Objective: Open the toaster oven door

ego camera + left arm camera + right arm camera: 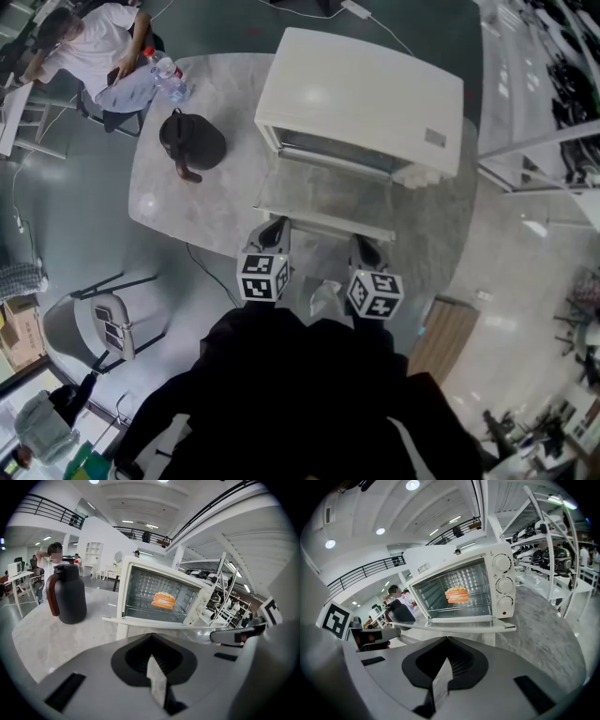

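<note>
Holds left tool [275,230] and right tool [364,248], both closed and empty, at centre frame, near the lowered door [328,202] of the toaster oven [361,94] on the worktop [178,202], upper centre.

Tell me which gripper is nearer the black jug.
Left. The left gripper is at the open oven door's front edge, on the jug's side; the right gripper is further along that edge, beyond the left one.

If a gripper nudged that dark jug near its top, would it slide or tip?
Probably tips: the jug stands tall and upright on a smooth table. Its side handle would likely make it swing round. Weight unclear: contents hidden.
</note>
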Tool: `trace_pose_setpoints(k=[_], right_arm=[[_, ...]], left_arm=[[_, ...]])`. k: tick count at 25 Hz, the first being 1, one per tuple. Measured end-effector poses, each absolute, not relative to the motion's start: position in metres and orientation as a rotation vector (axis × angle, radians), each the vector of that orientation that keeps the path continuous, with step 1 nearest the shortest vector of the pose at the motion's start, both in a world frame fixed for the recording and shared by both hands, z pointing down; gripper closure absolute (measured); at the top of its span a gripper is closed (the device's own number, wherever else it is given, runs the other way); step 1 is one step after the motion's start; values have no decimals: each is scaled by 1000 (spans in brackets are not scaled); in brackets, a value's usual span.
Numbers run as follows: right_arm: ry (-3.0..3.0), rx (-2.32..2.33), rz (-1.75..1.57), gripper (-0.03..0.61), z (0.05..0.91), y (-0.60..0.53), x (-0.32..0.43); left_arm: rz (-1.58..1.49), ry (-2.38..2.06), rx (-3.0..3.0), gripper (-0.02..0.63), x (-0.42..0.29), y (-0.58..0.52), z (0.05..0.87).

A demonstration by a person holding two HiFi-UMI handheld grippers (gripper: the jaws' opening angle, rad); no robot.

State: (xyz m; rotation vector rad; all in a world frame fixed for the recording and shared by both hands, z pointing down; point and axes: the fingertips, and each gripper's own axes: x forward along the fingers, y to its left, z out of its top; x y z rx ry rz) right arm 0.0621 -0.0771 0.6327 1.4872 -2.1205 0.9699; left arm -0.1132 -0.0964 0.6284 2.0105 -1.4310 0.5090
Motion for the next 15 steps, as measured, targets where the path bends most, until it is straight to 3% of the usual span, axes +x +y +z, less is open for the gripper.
trace_pose_setpoints(k=[15], right_arm=[[-2076, 1471, 999, 575, 652, -70, 65]], left_arm=[[544, -1406, 1980, 611, -113, -91, 647]])
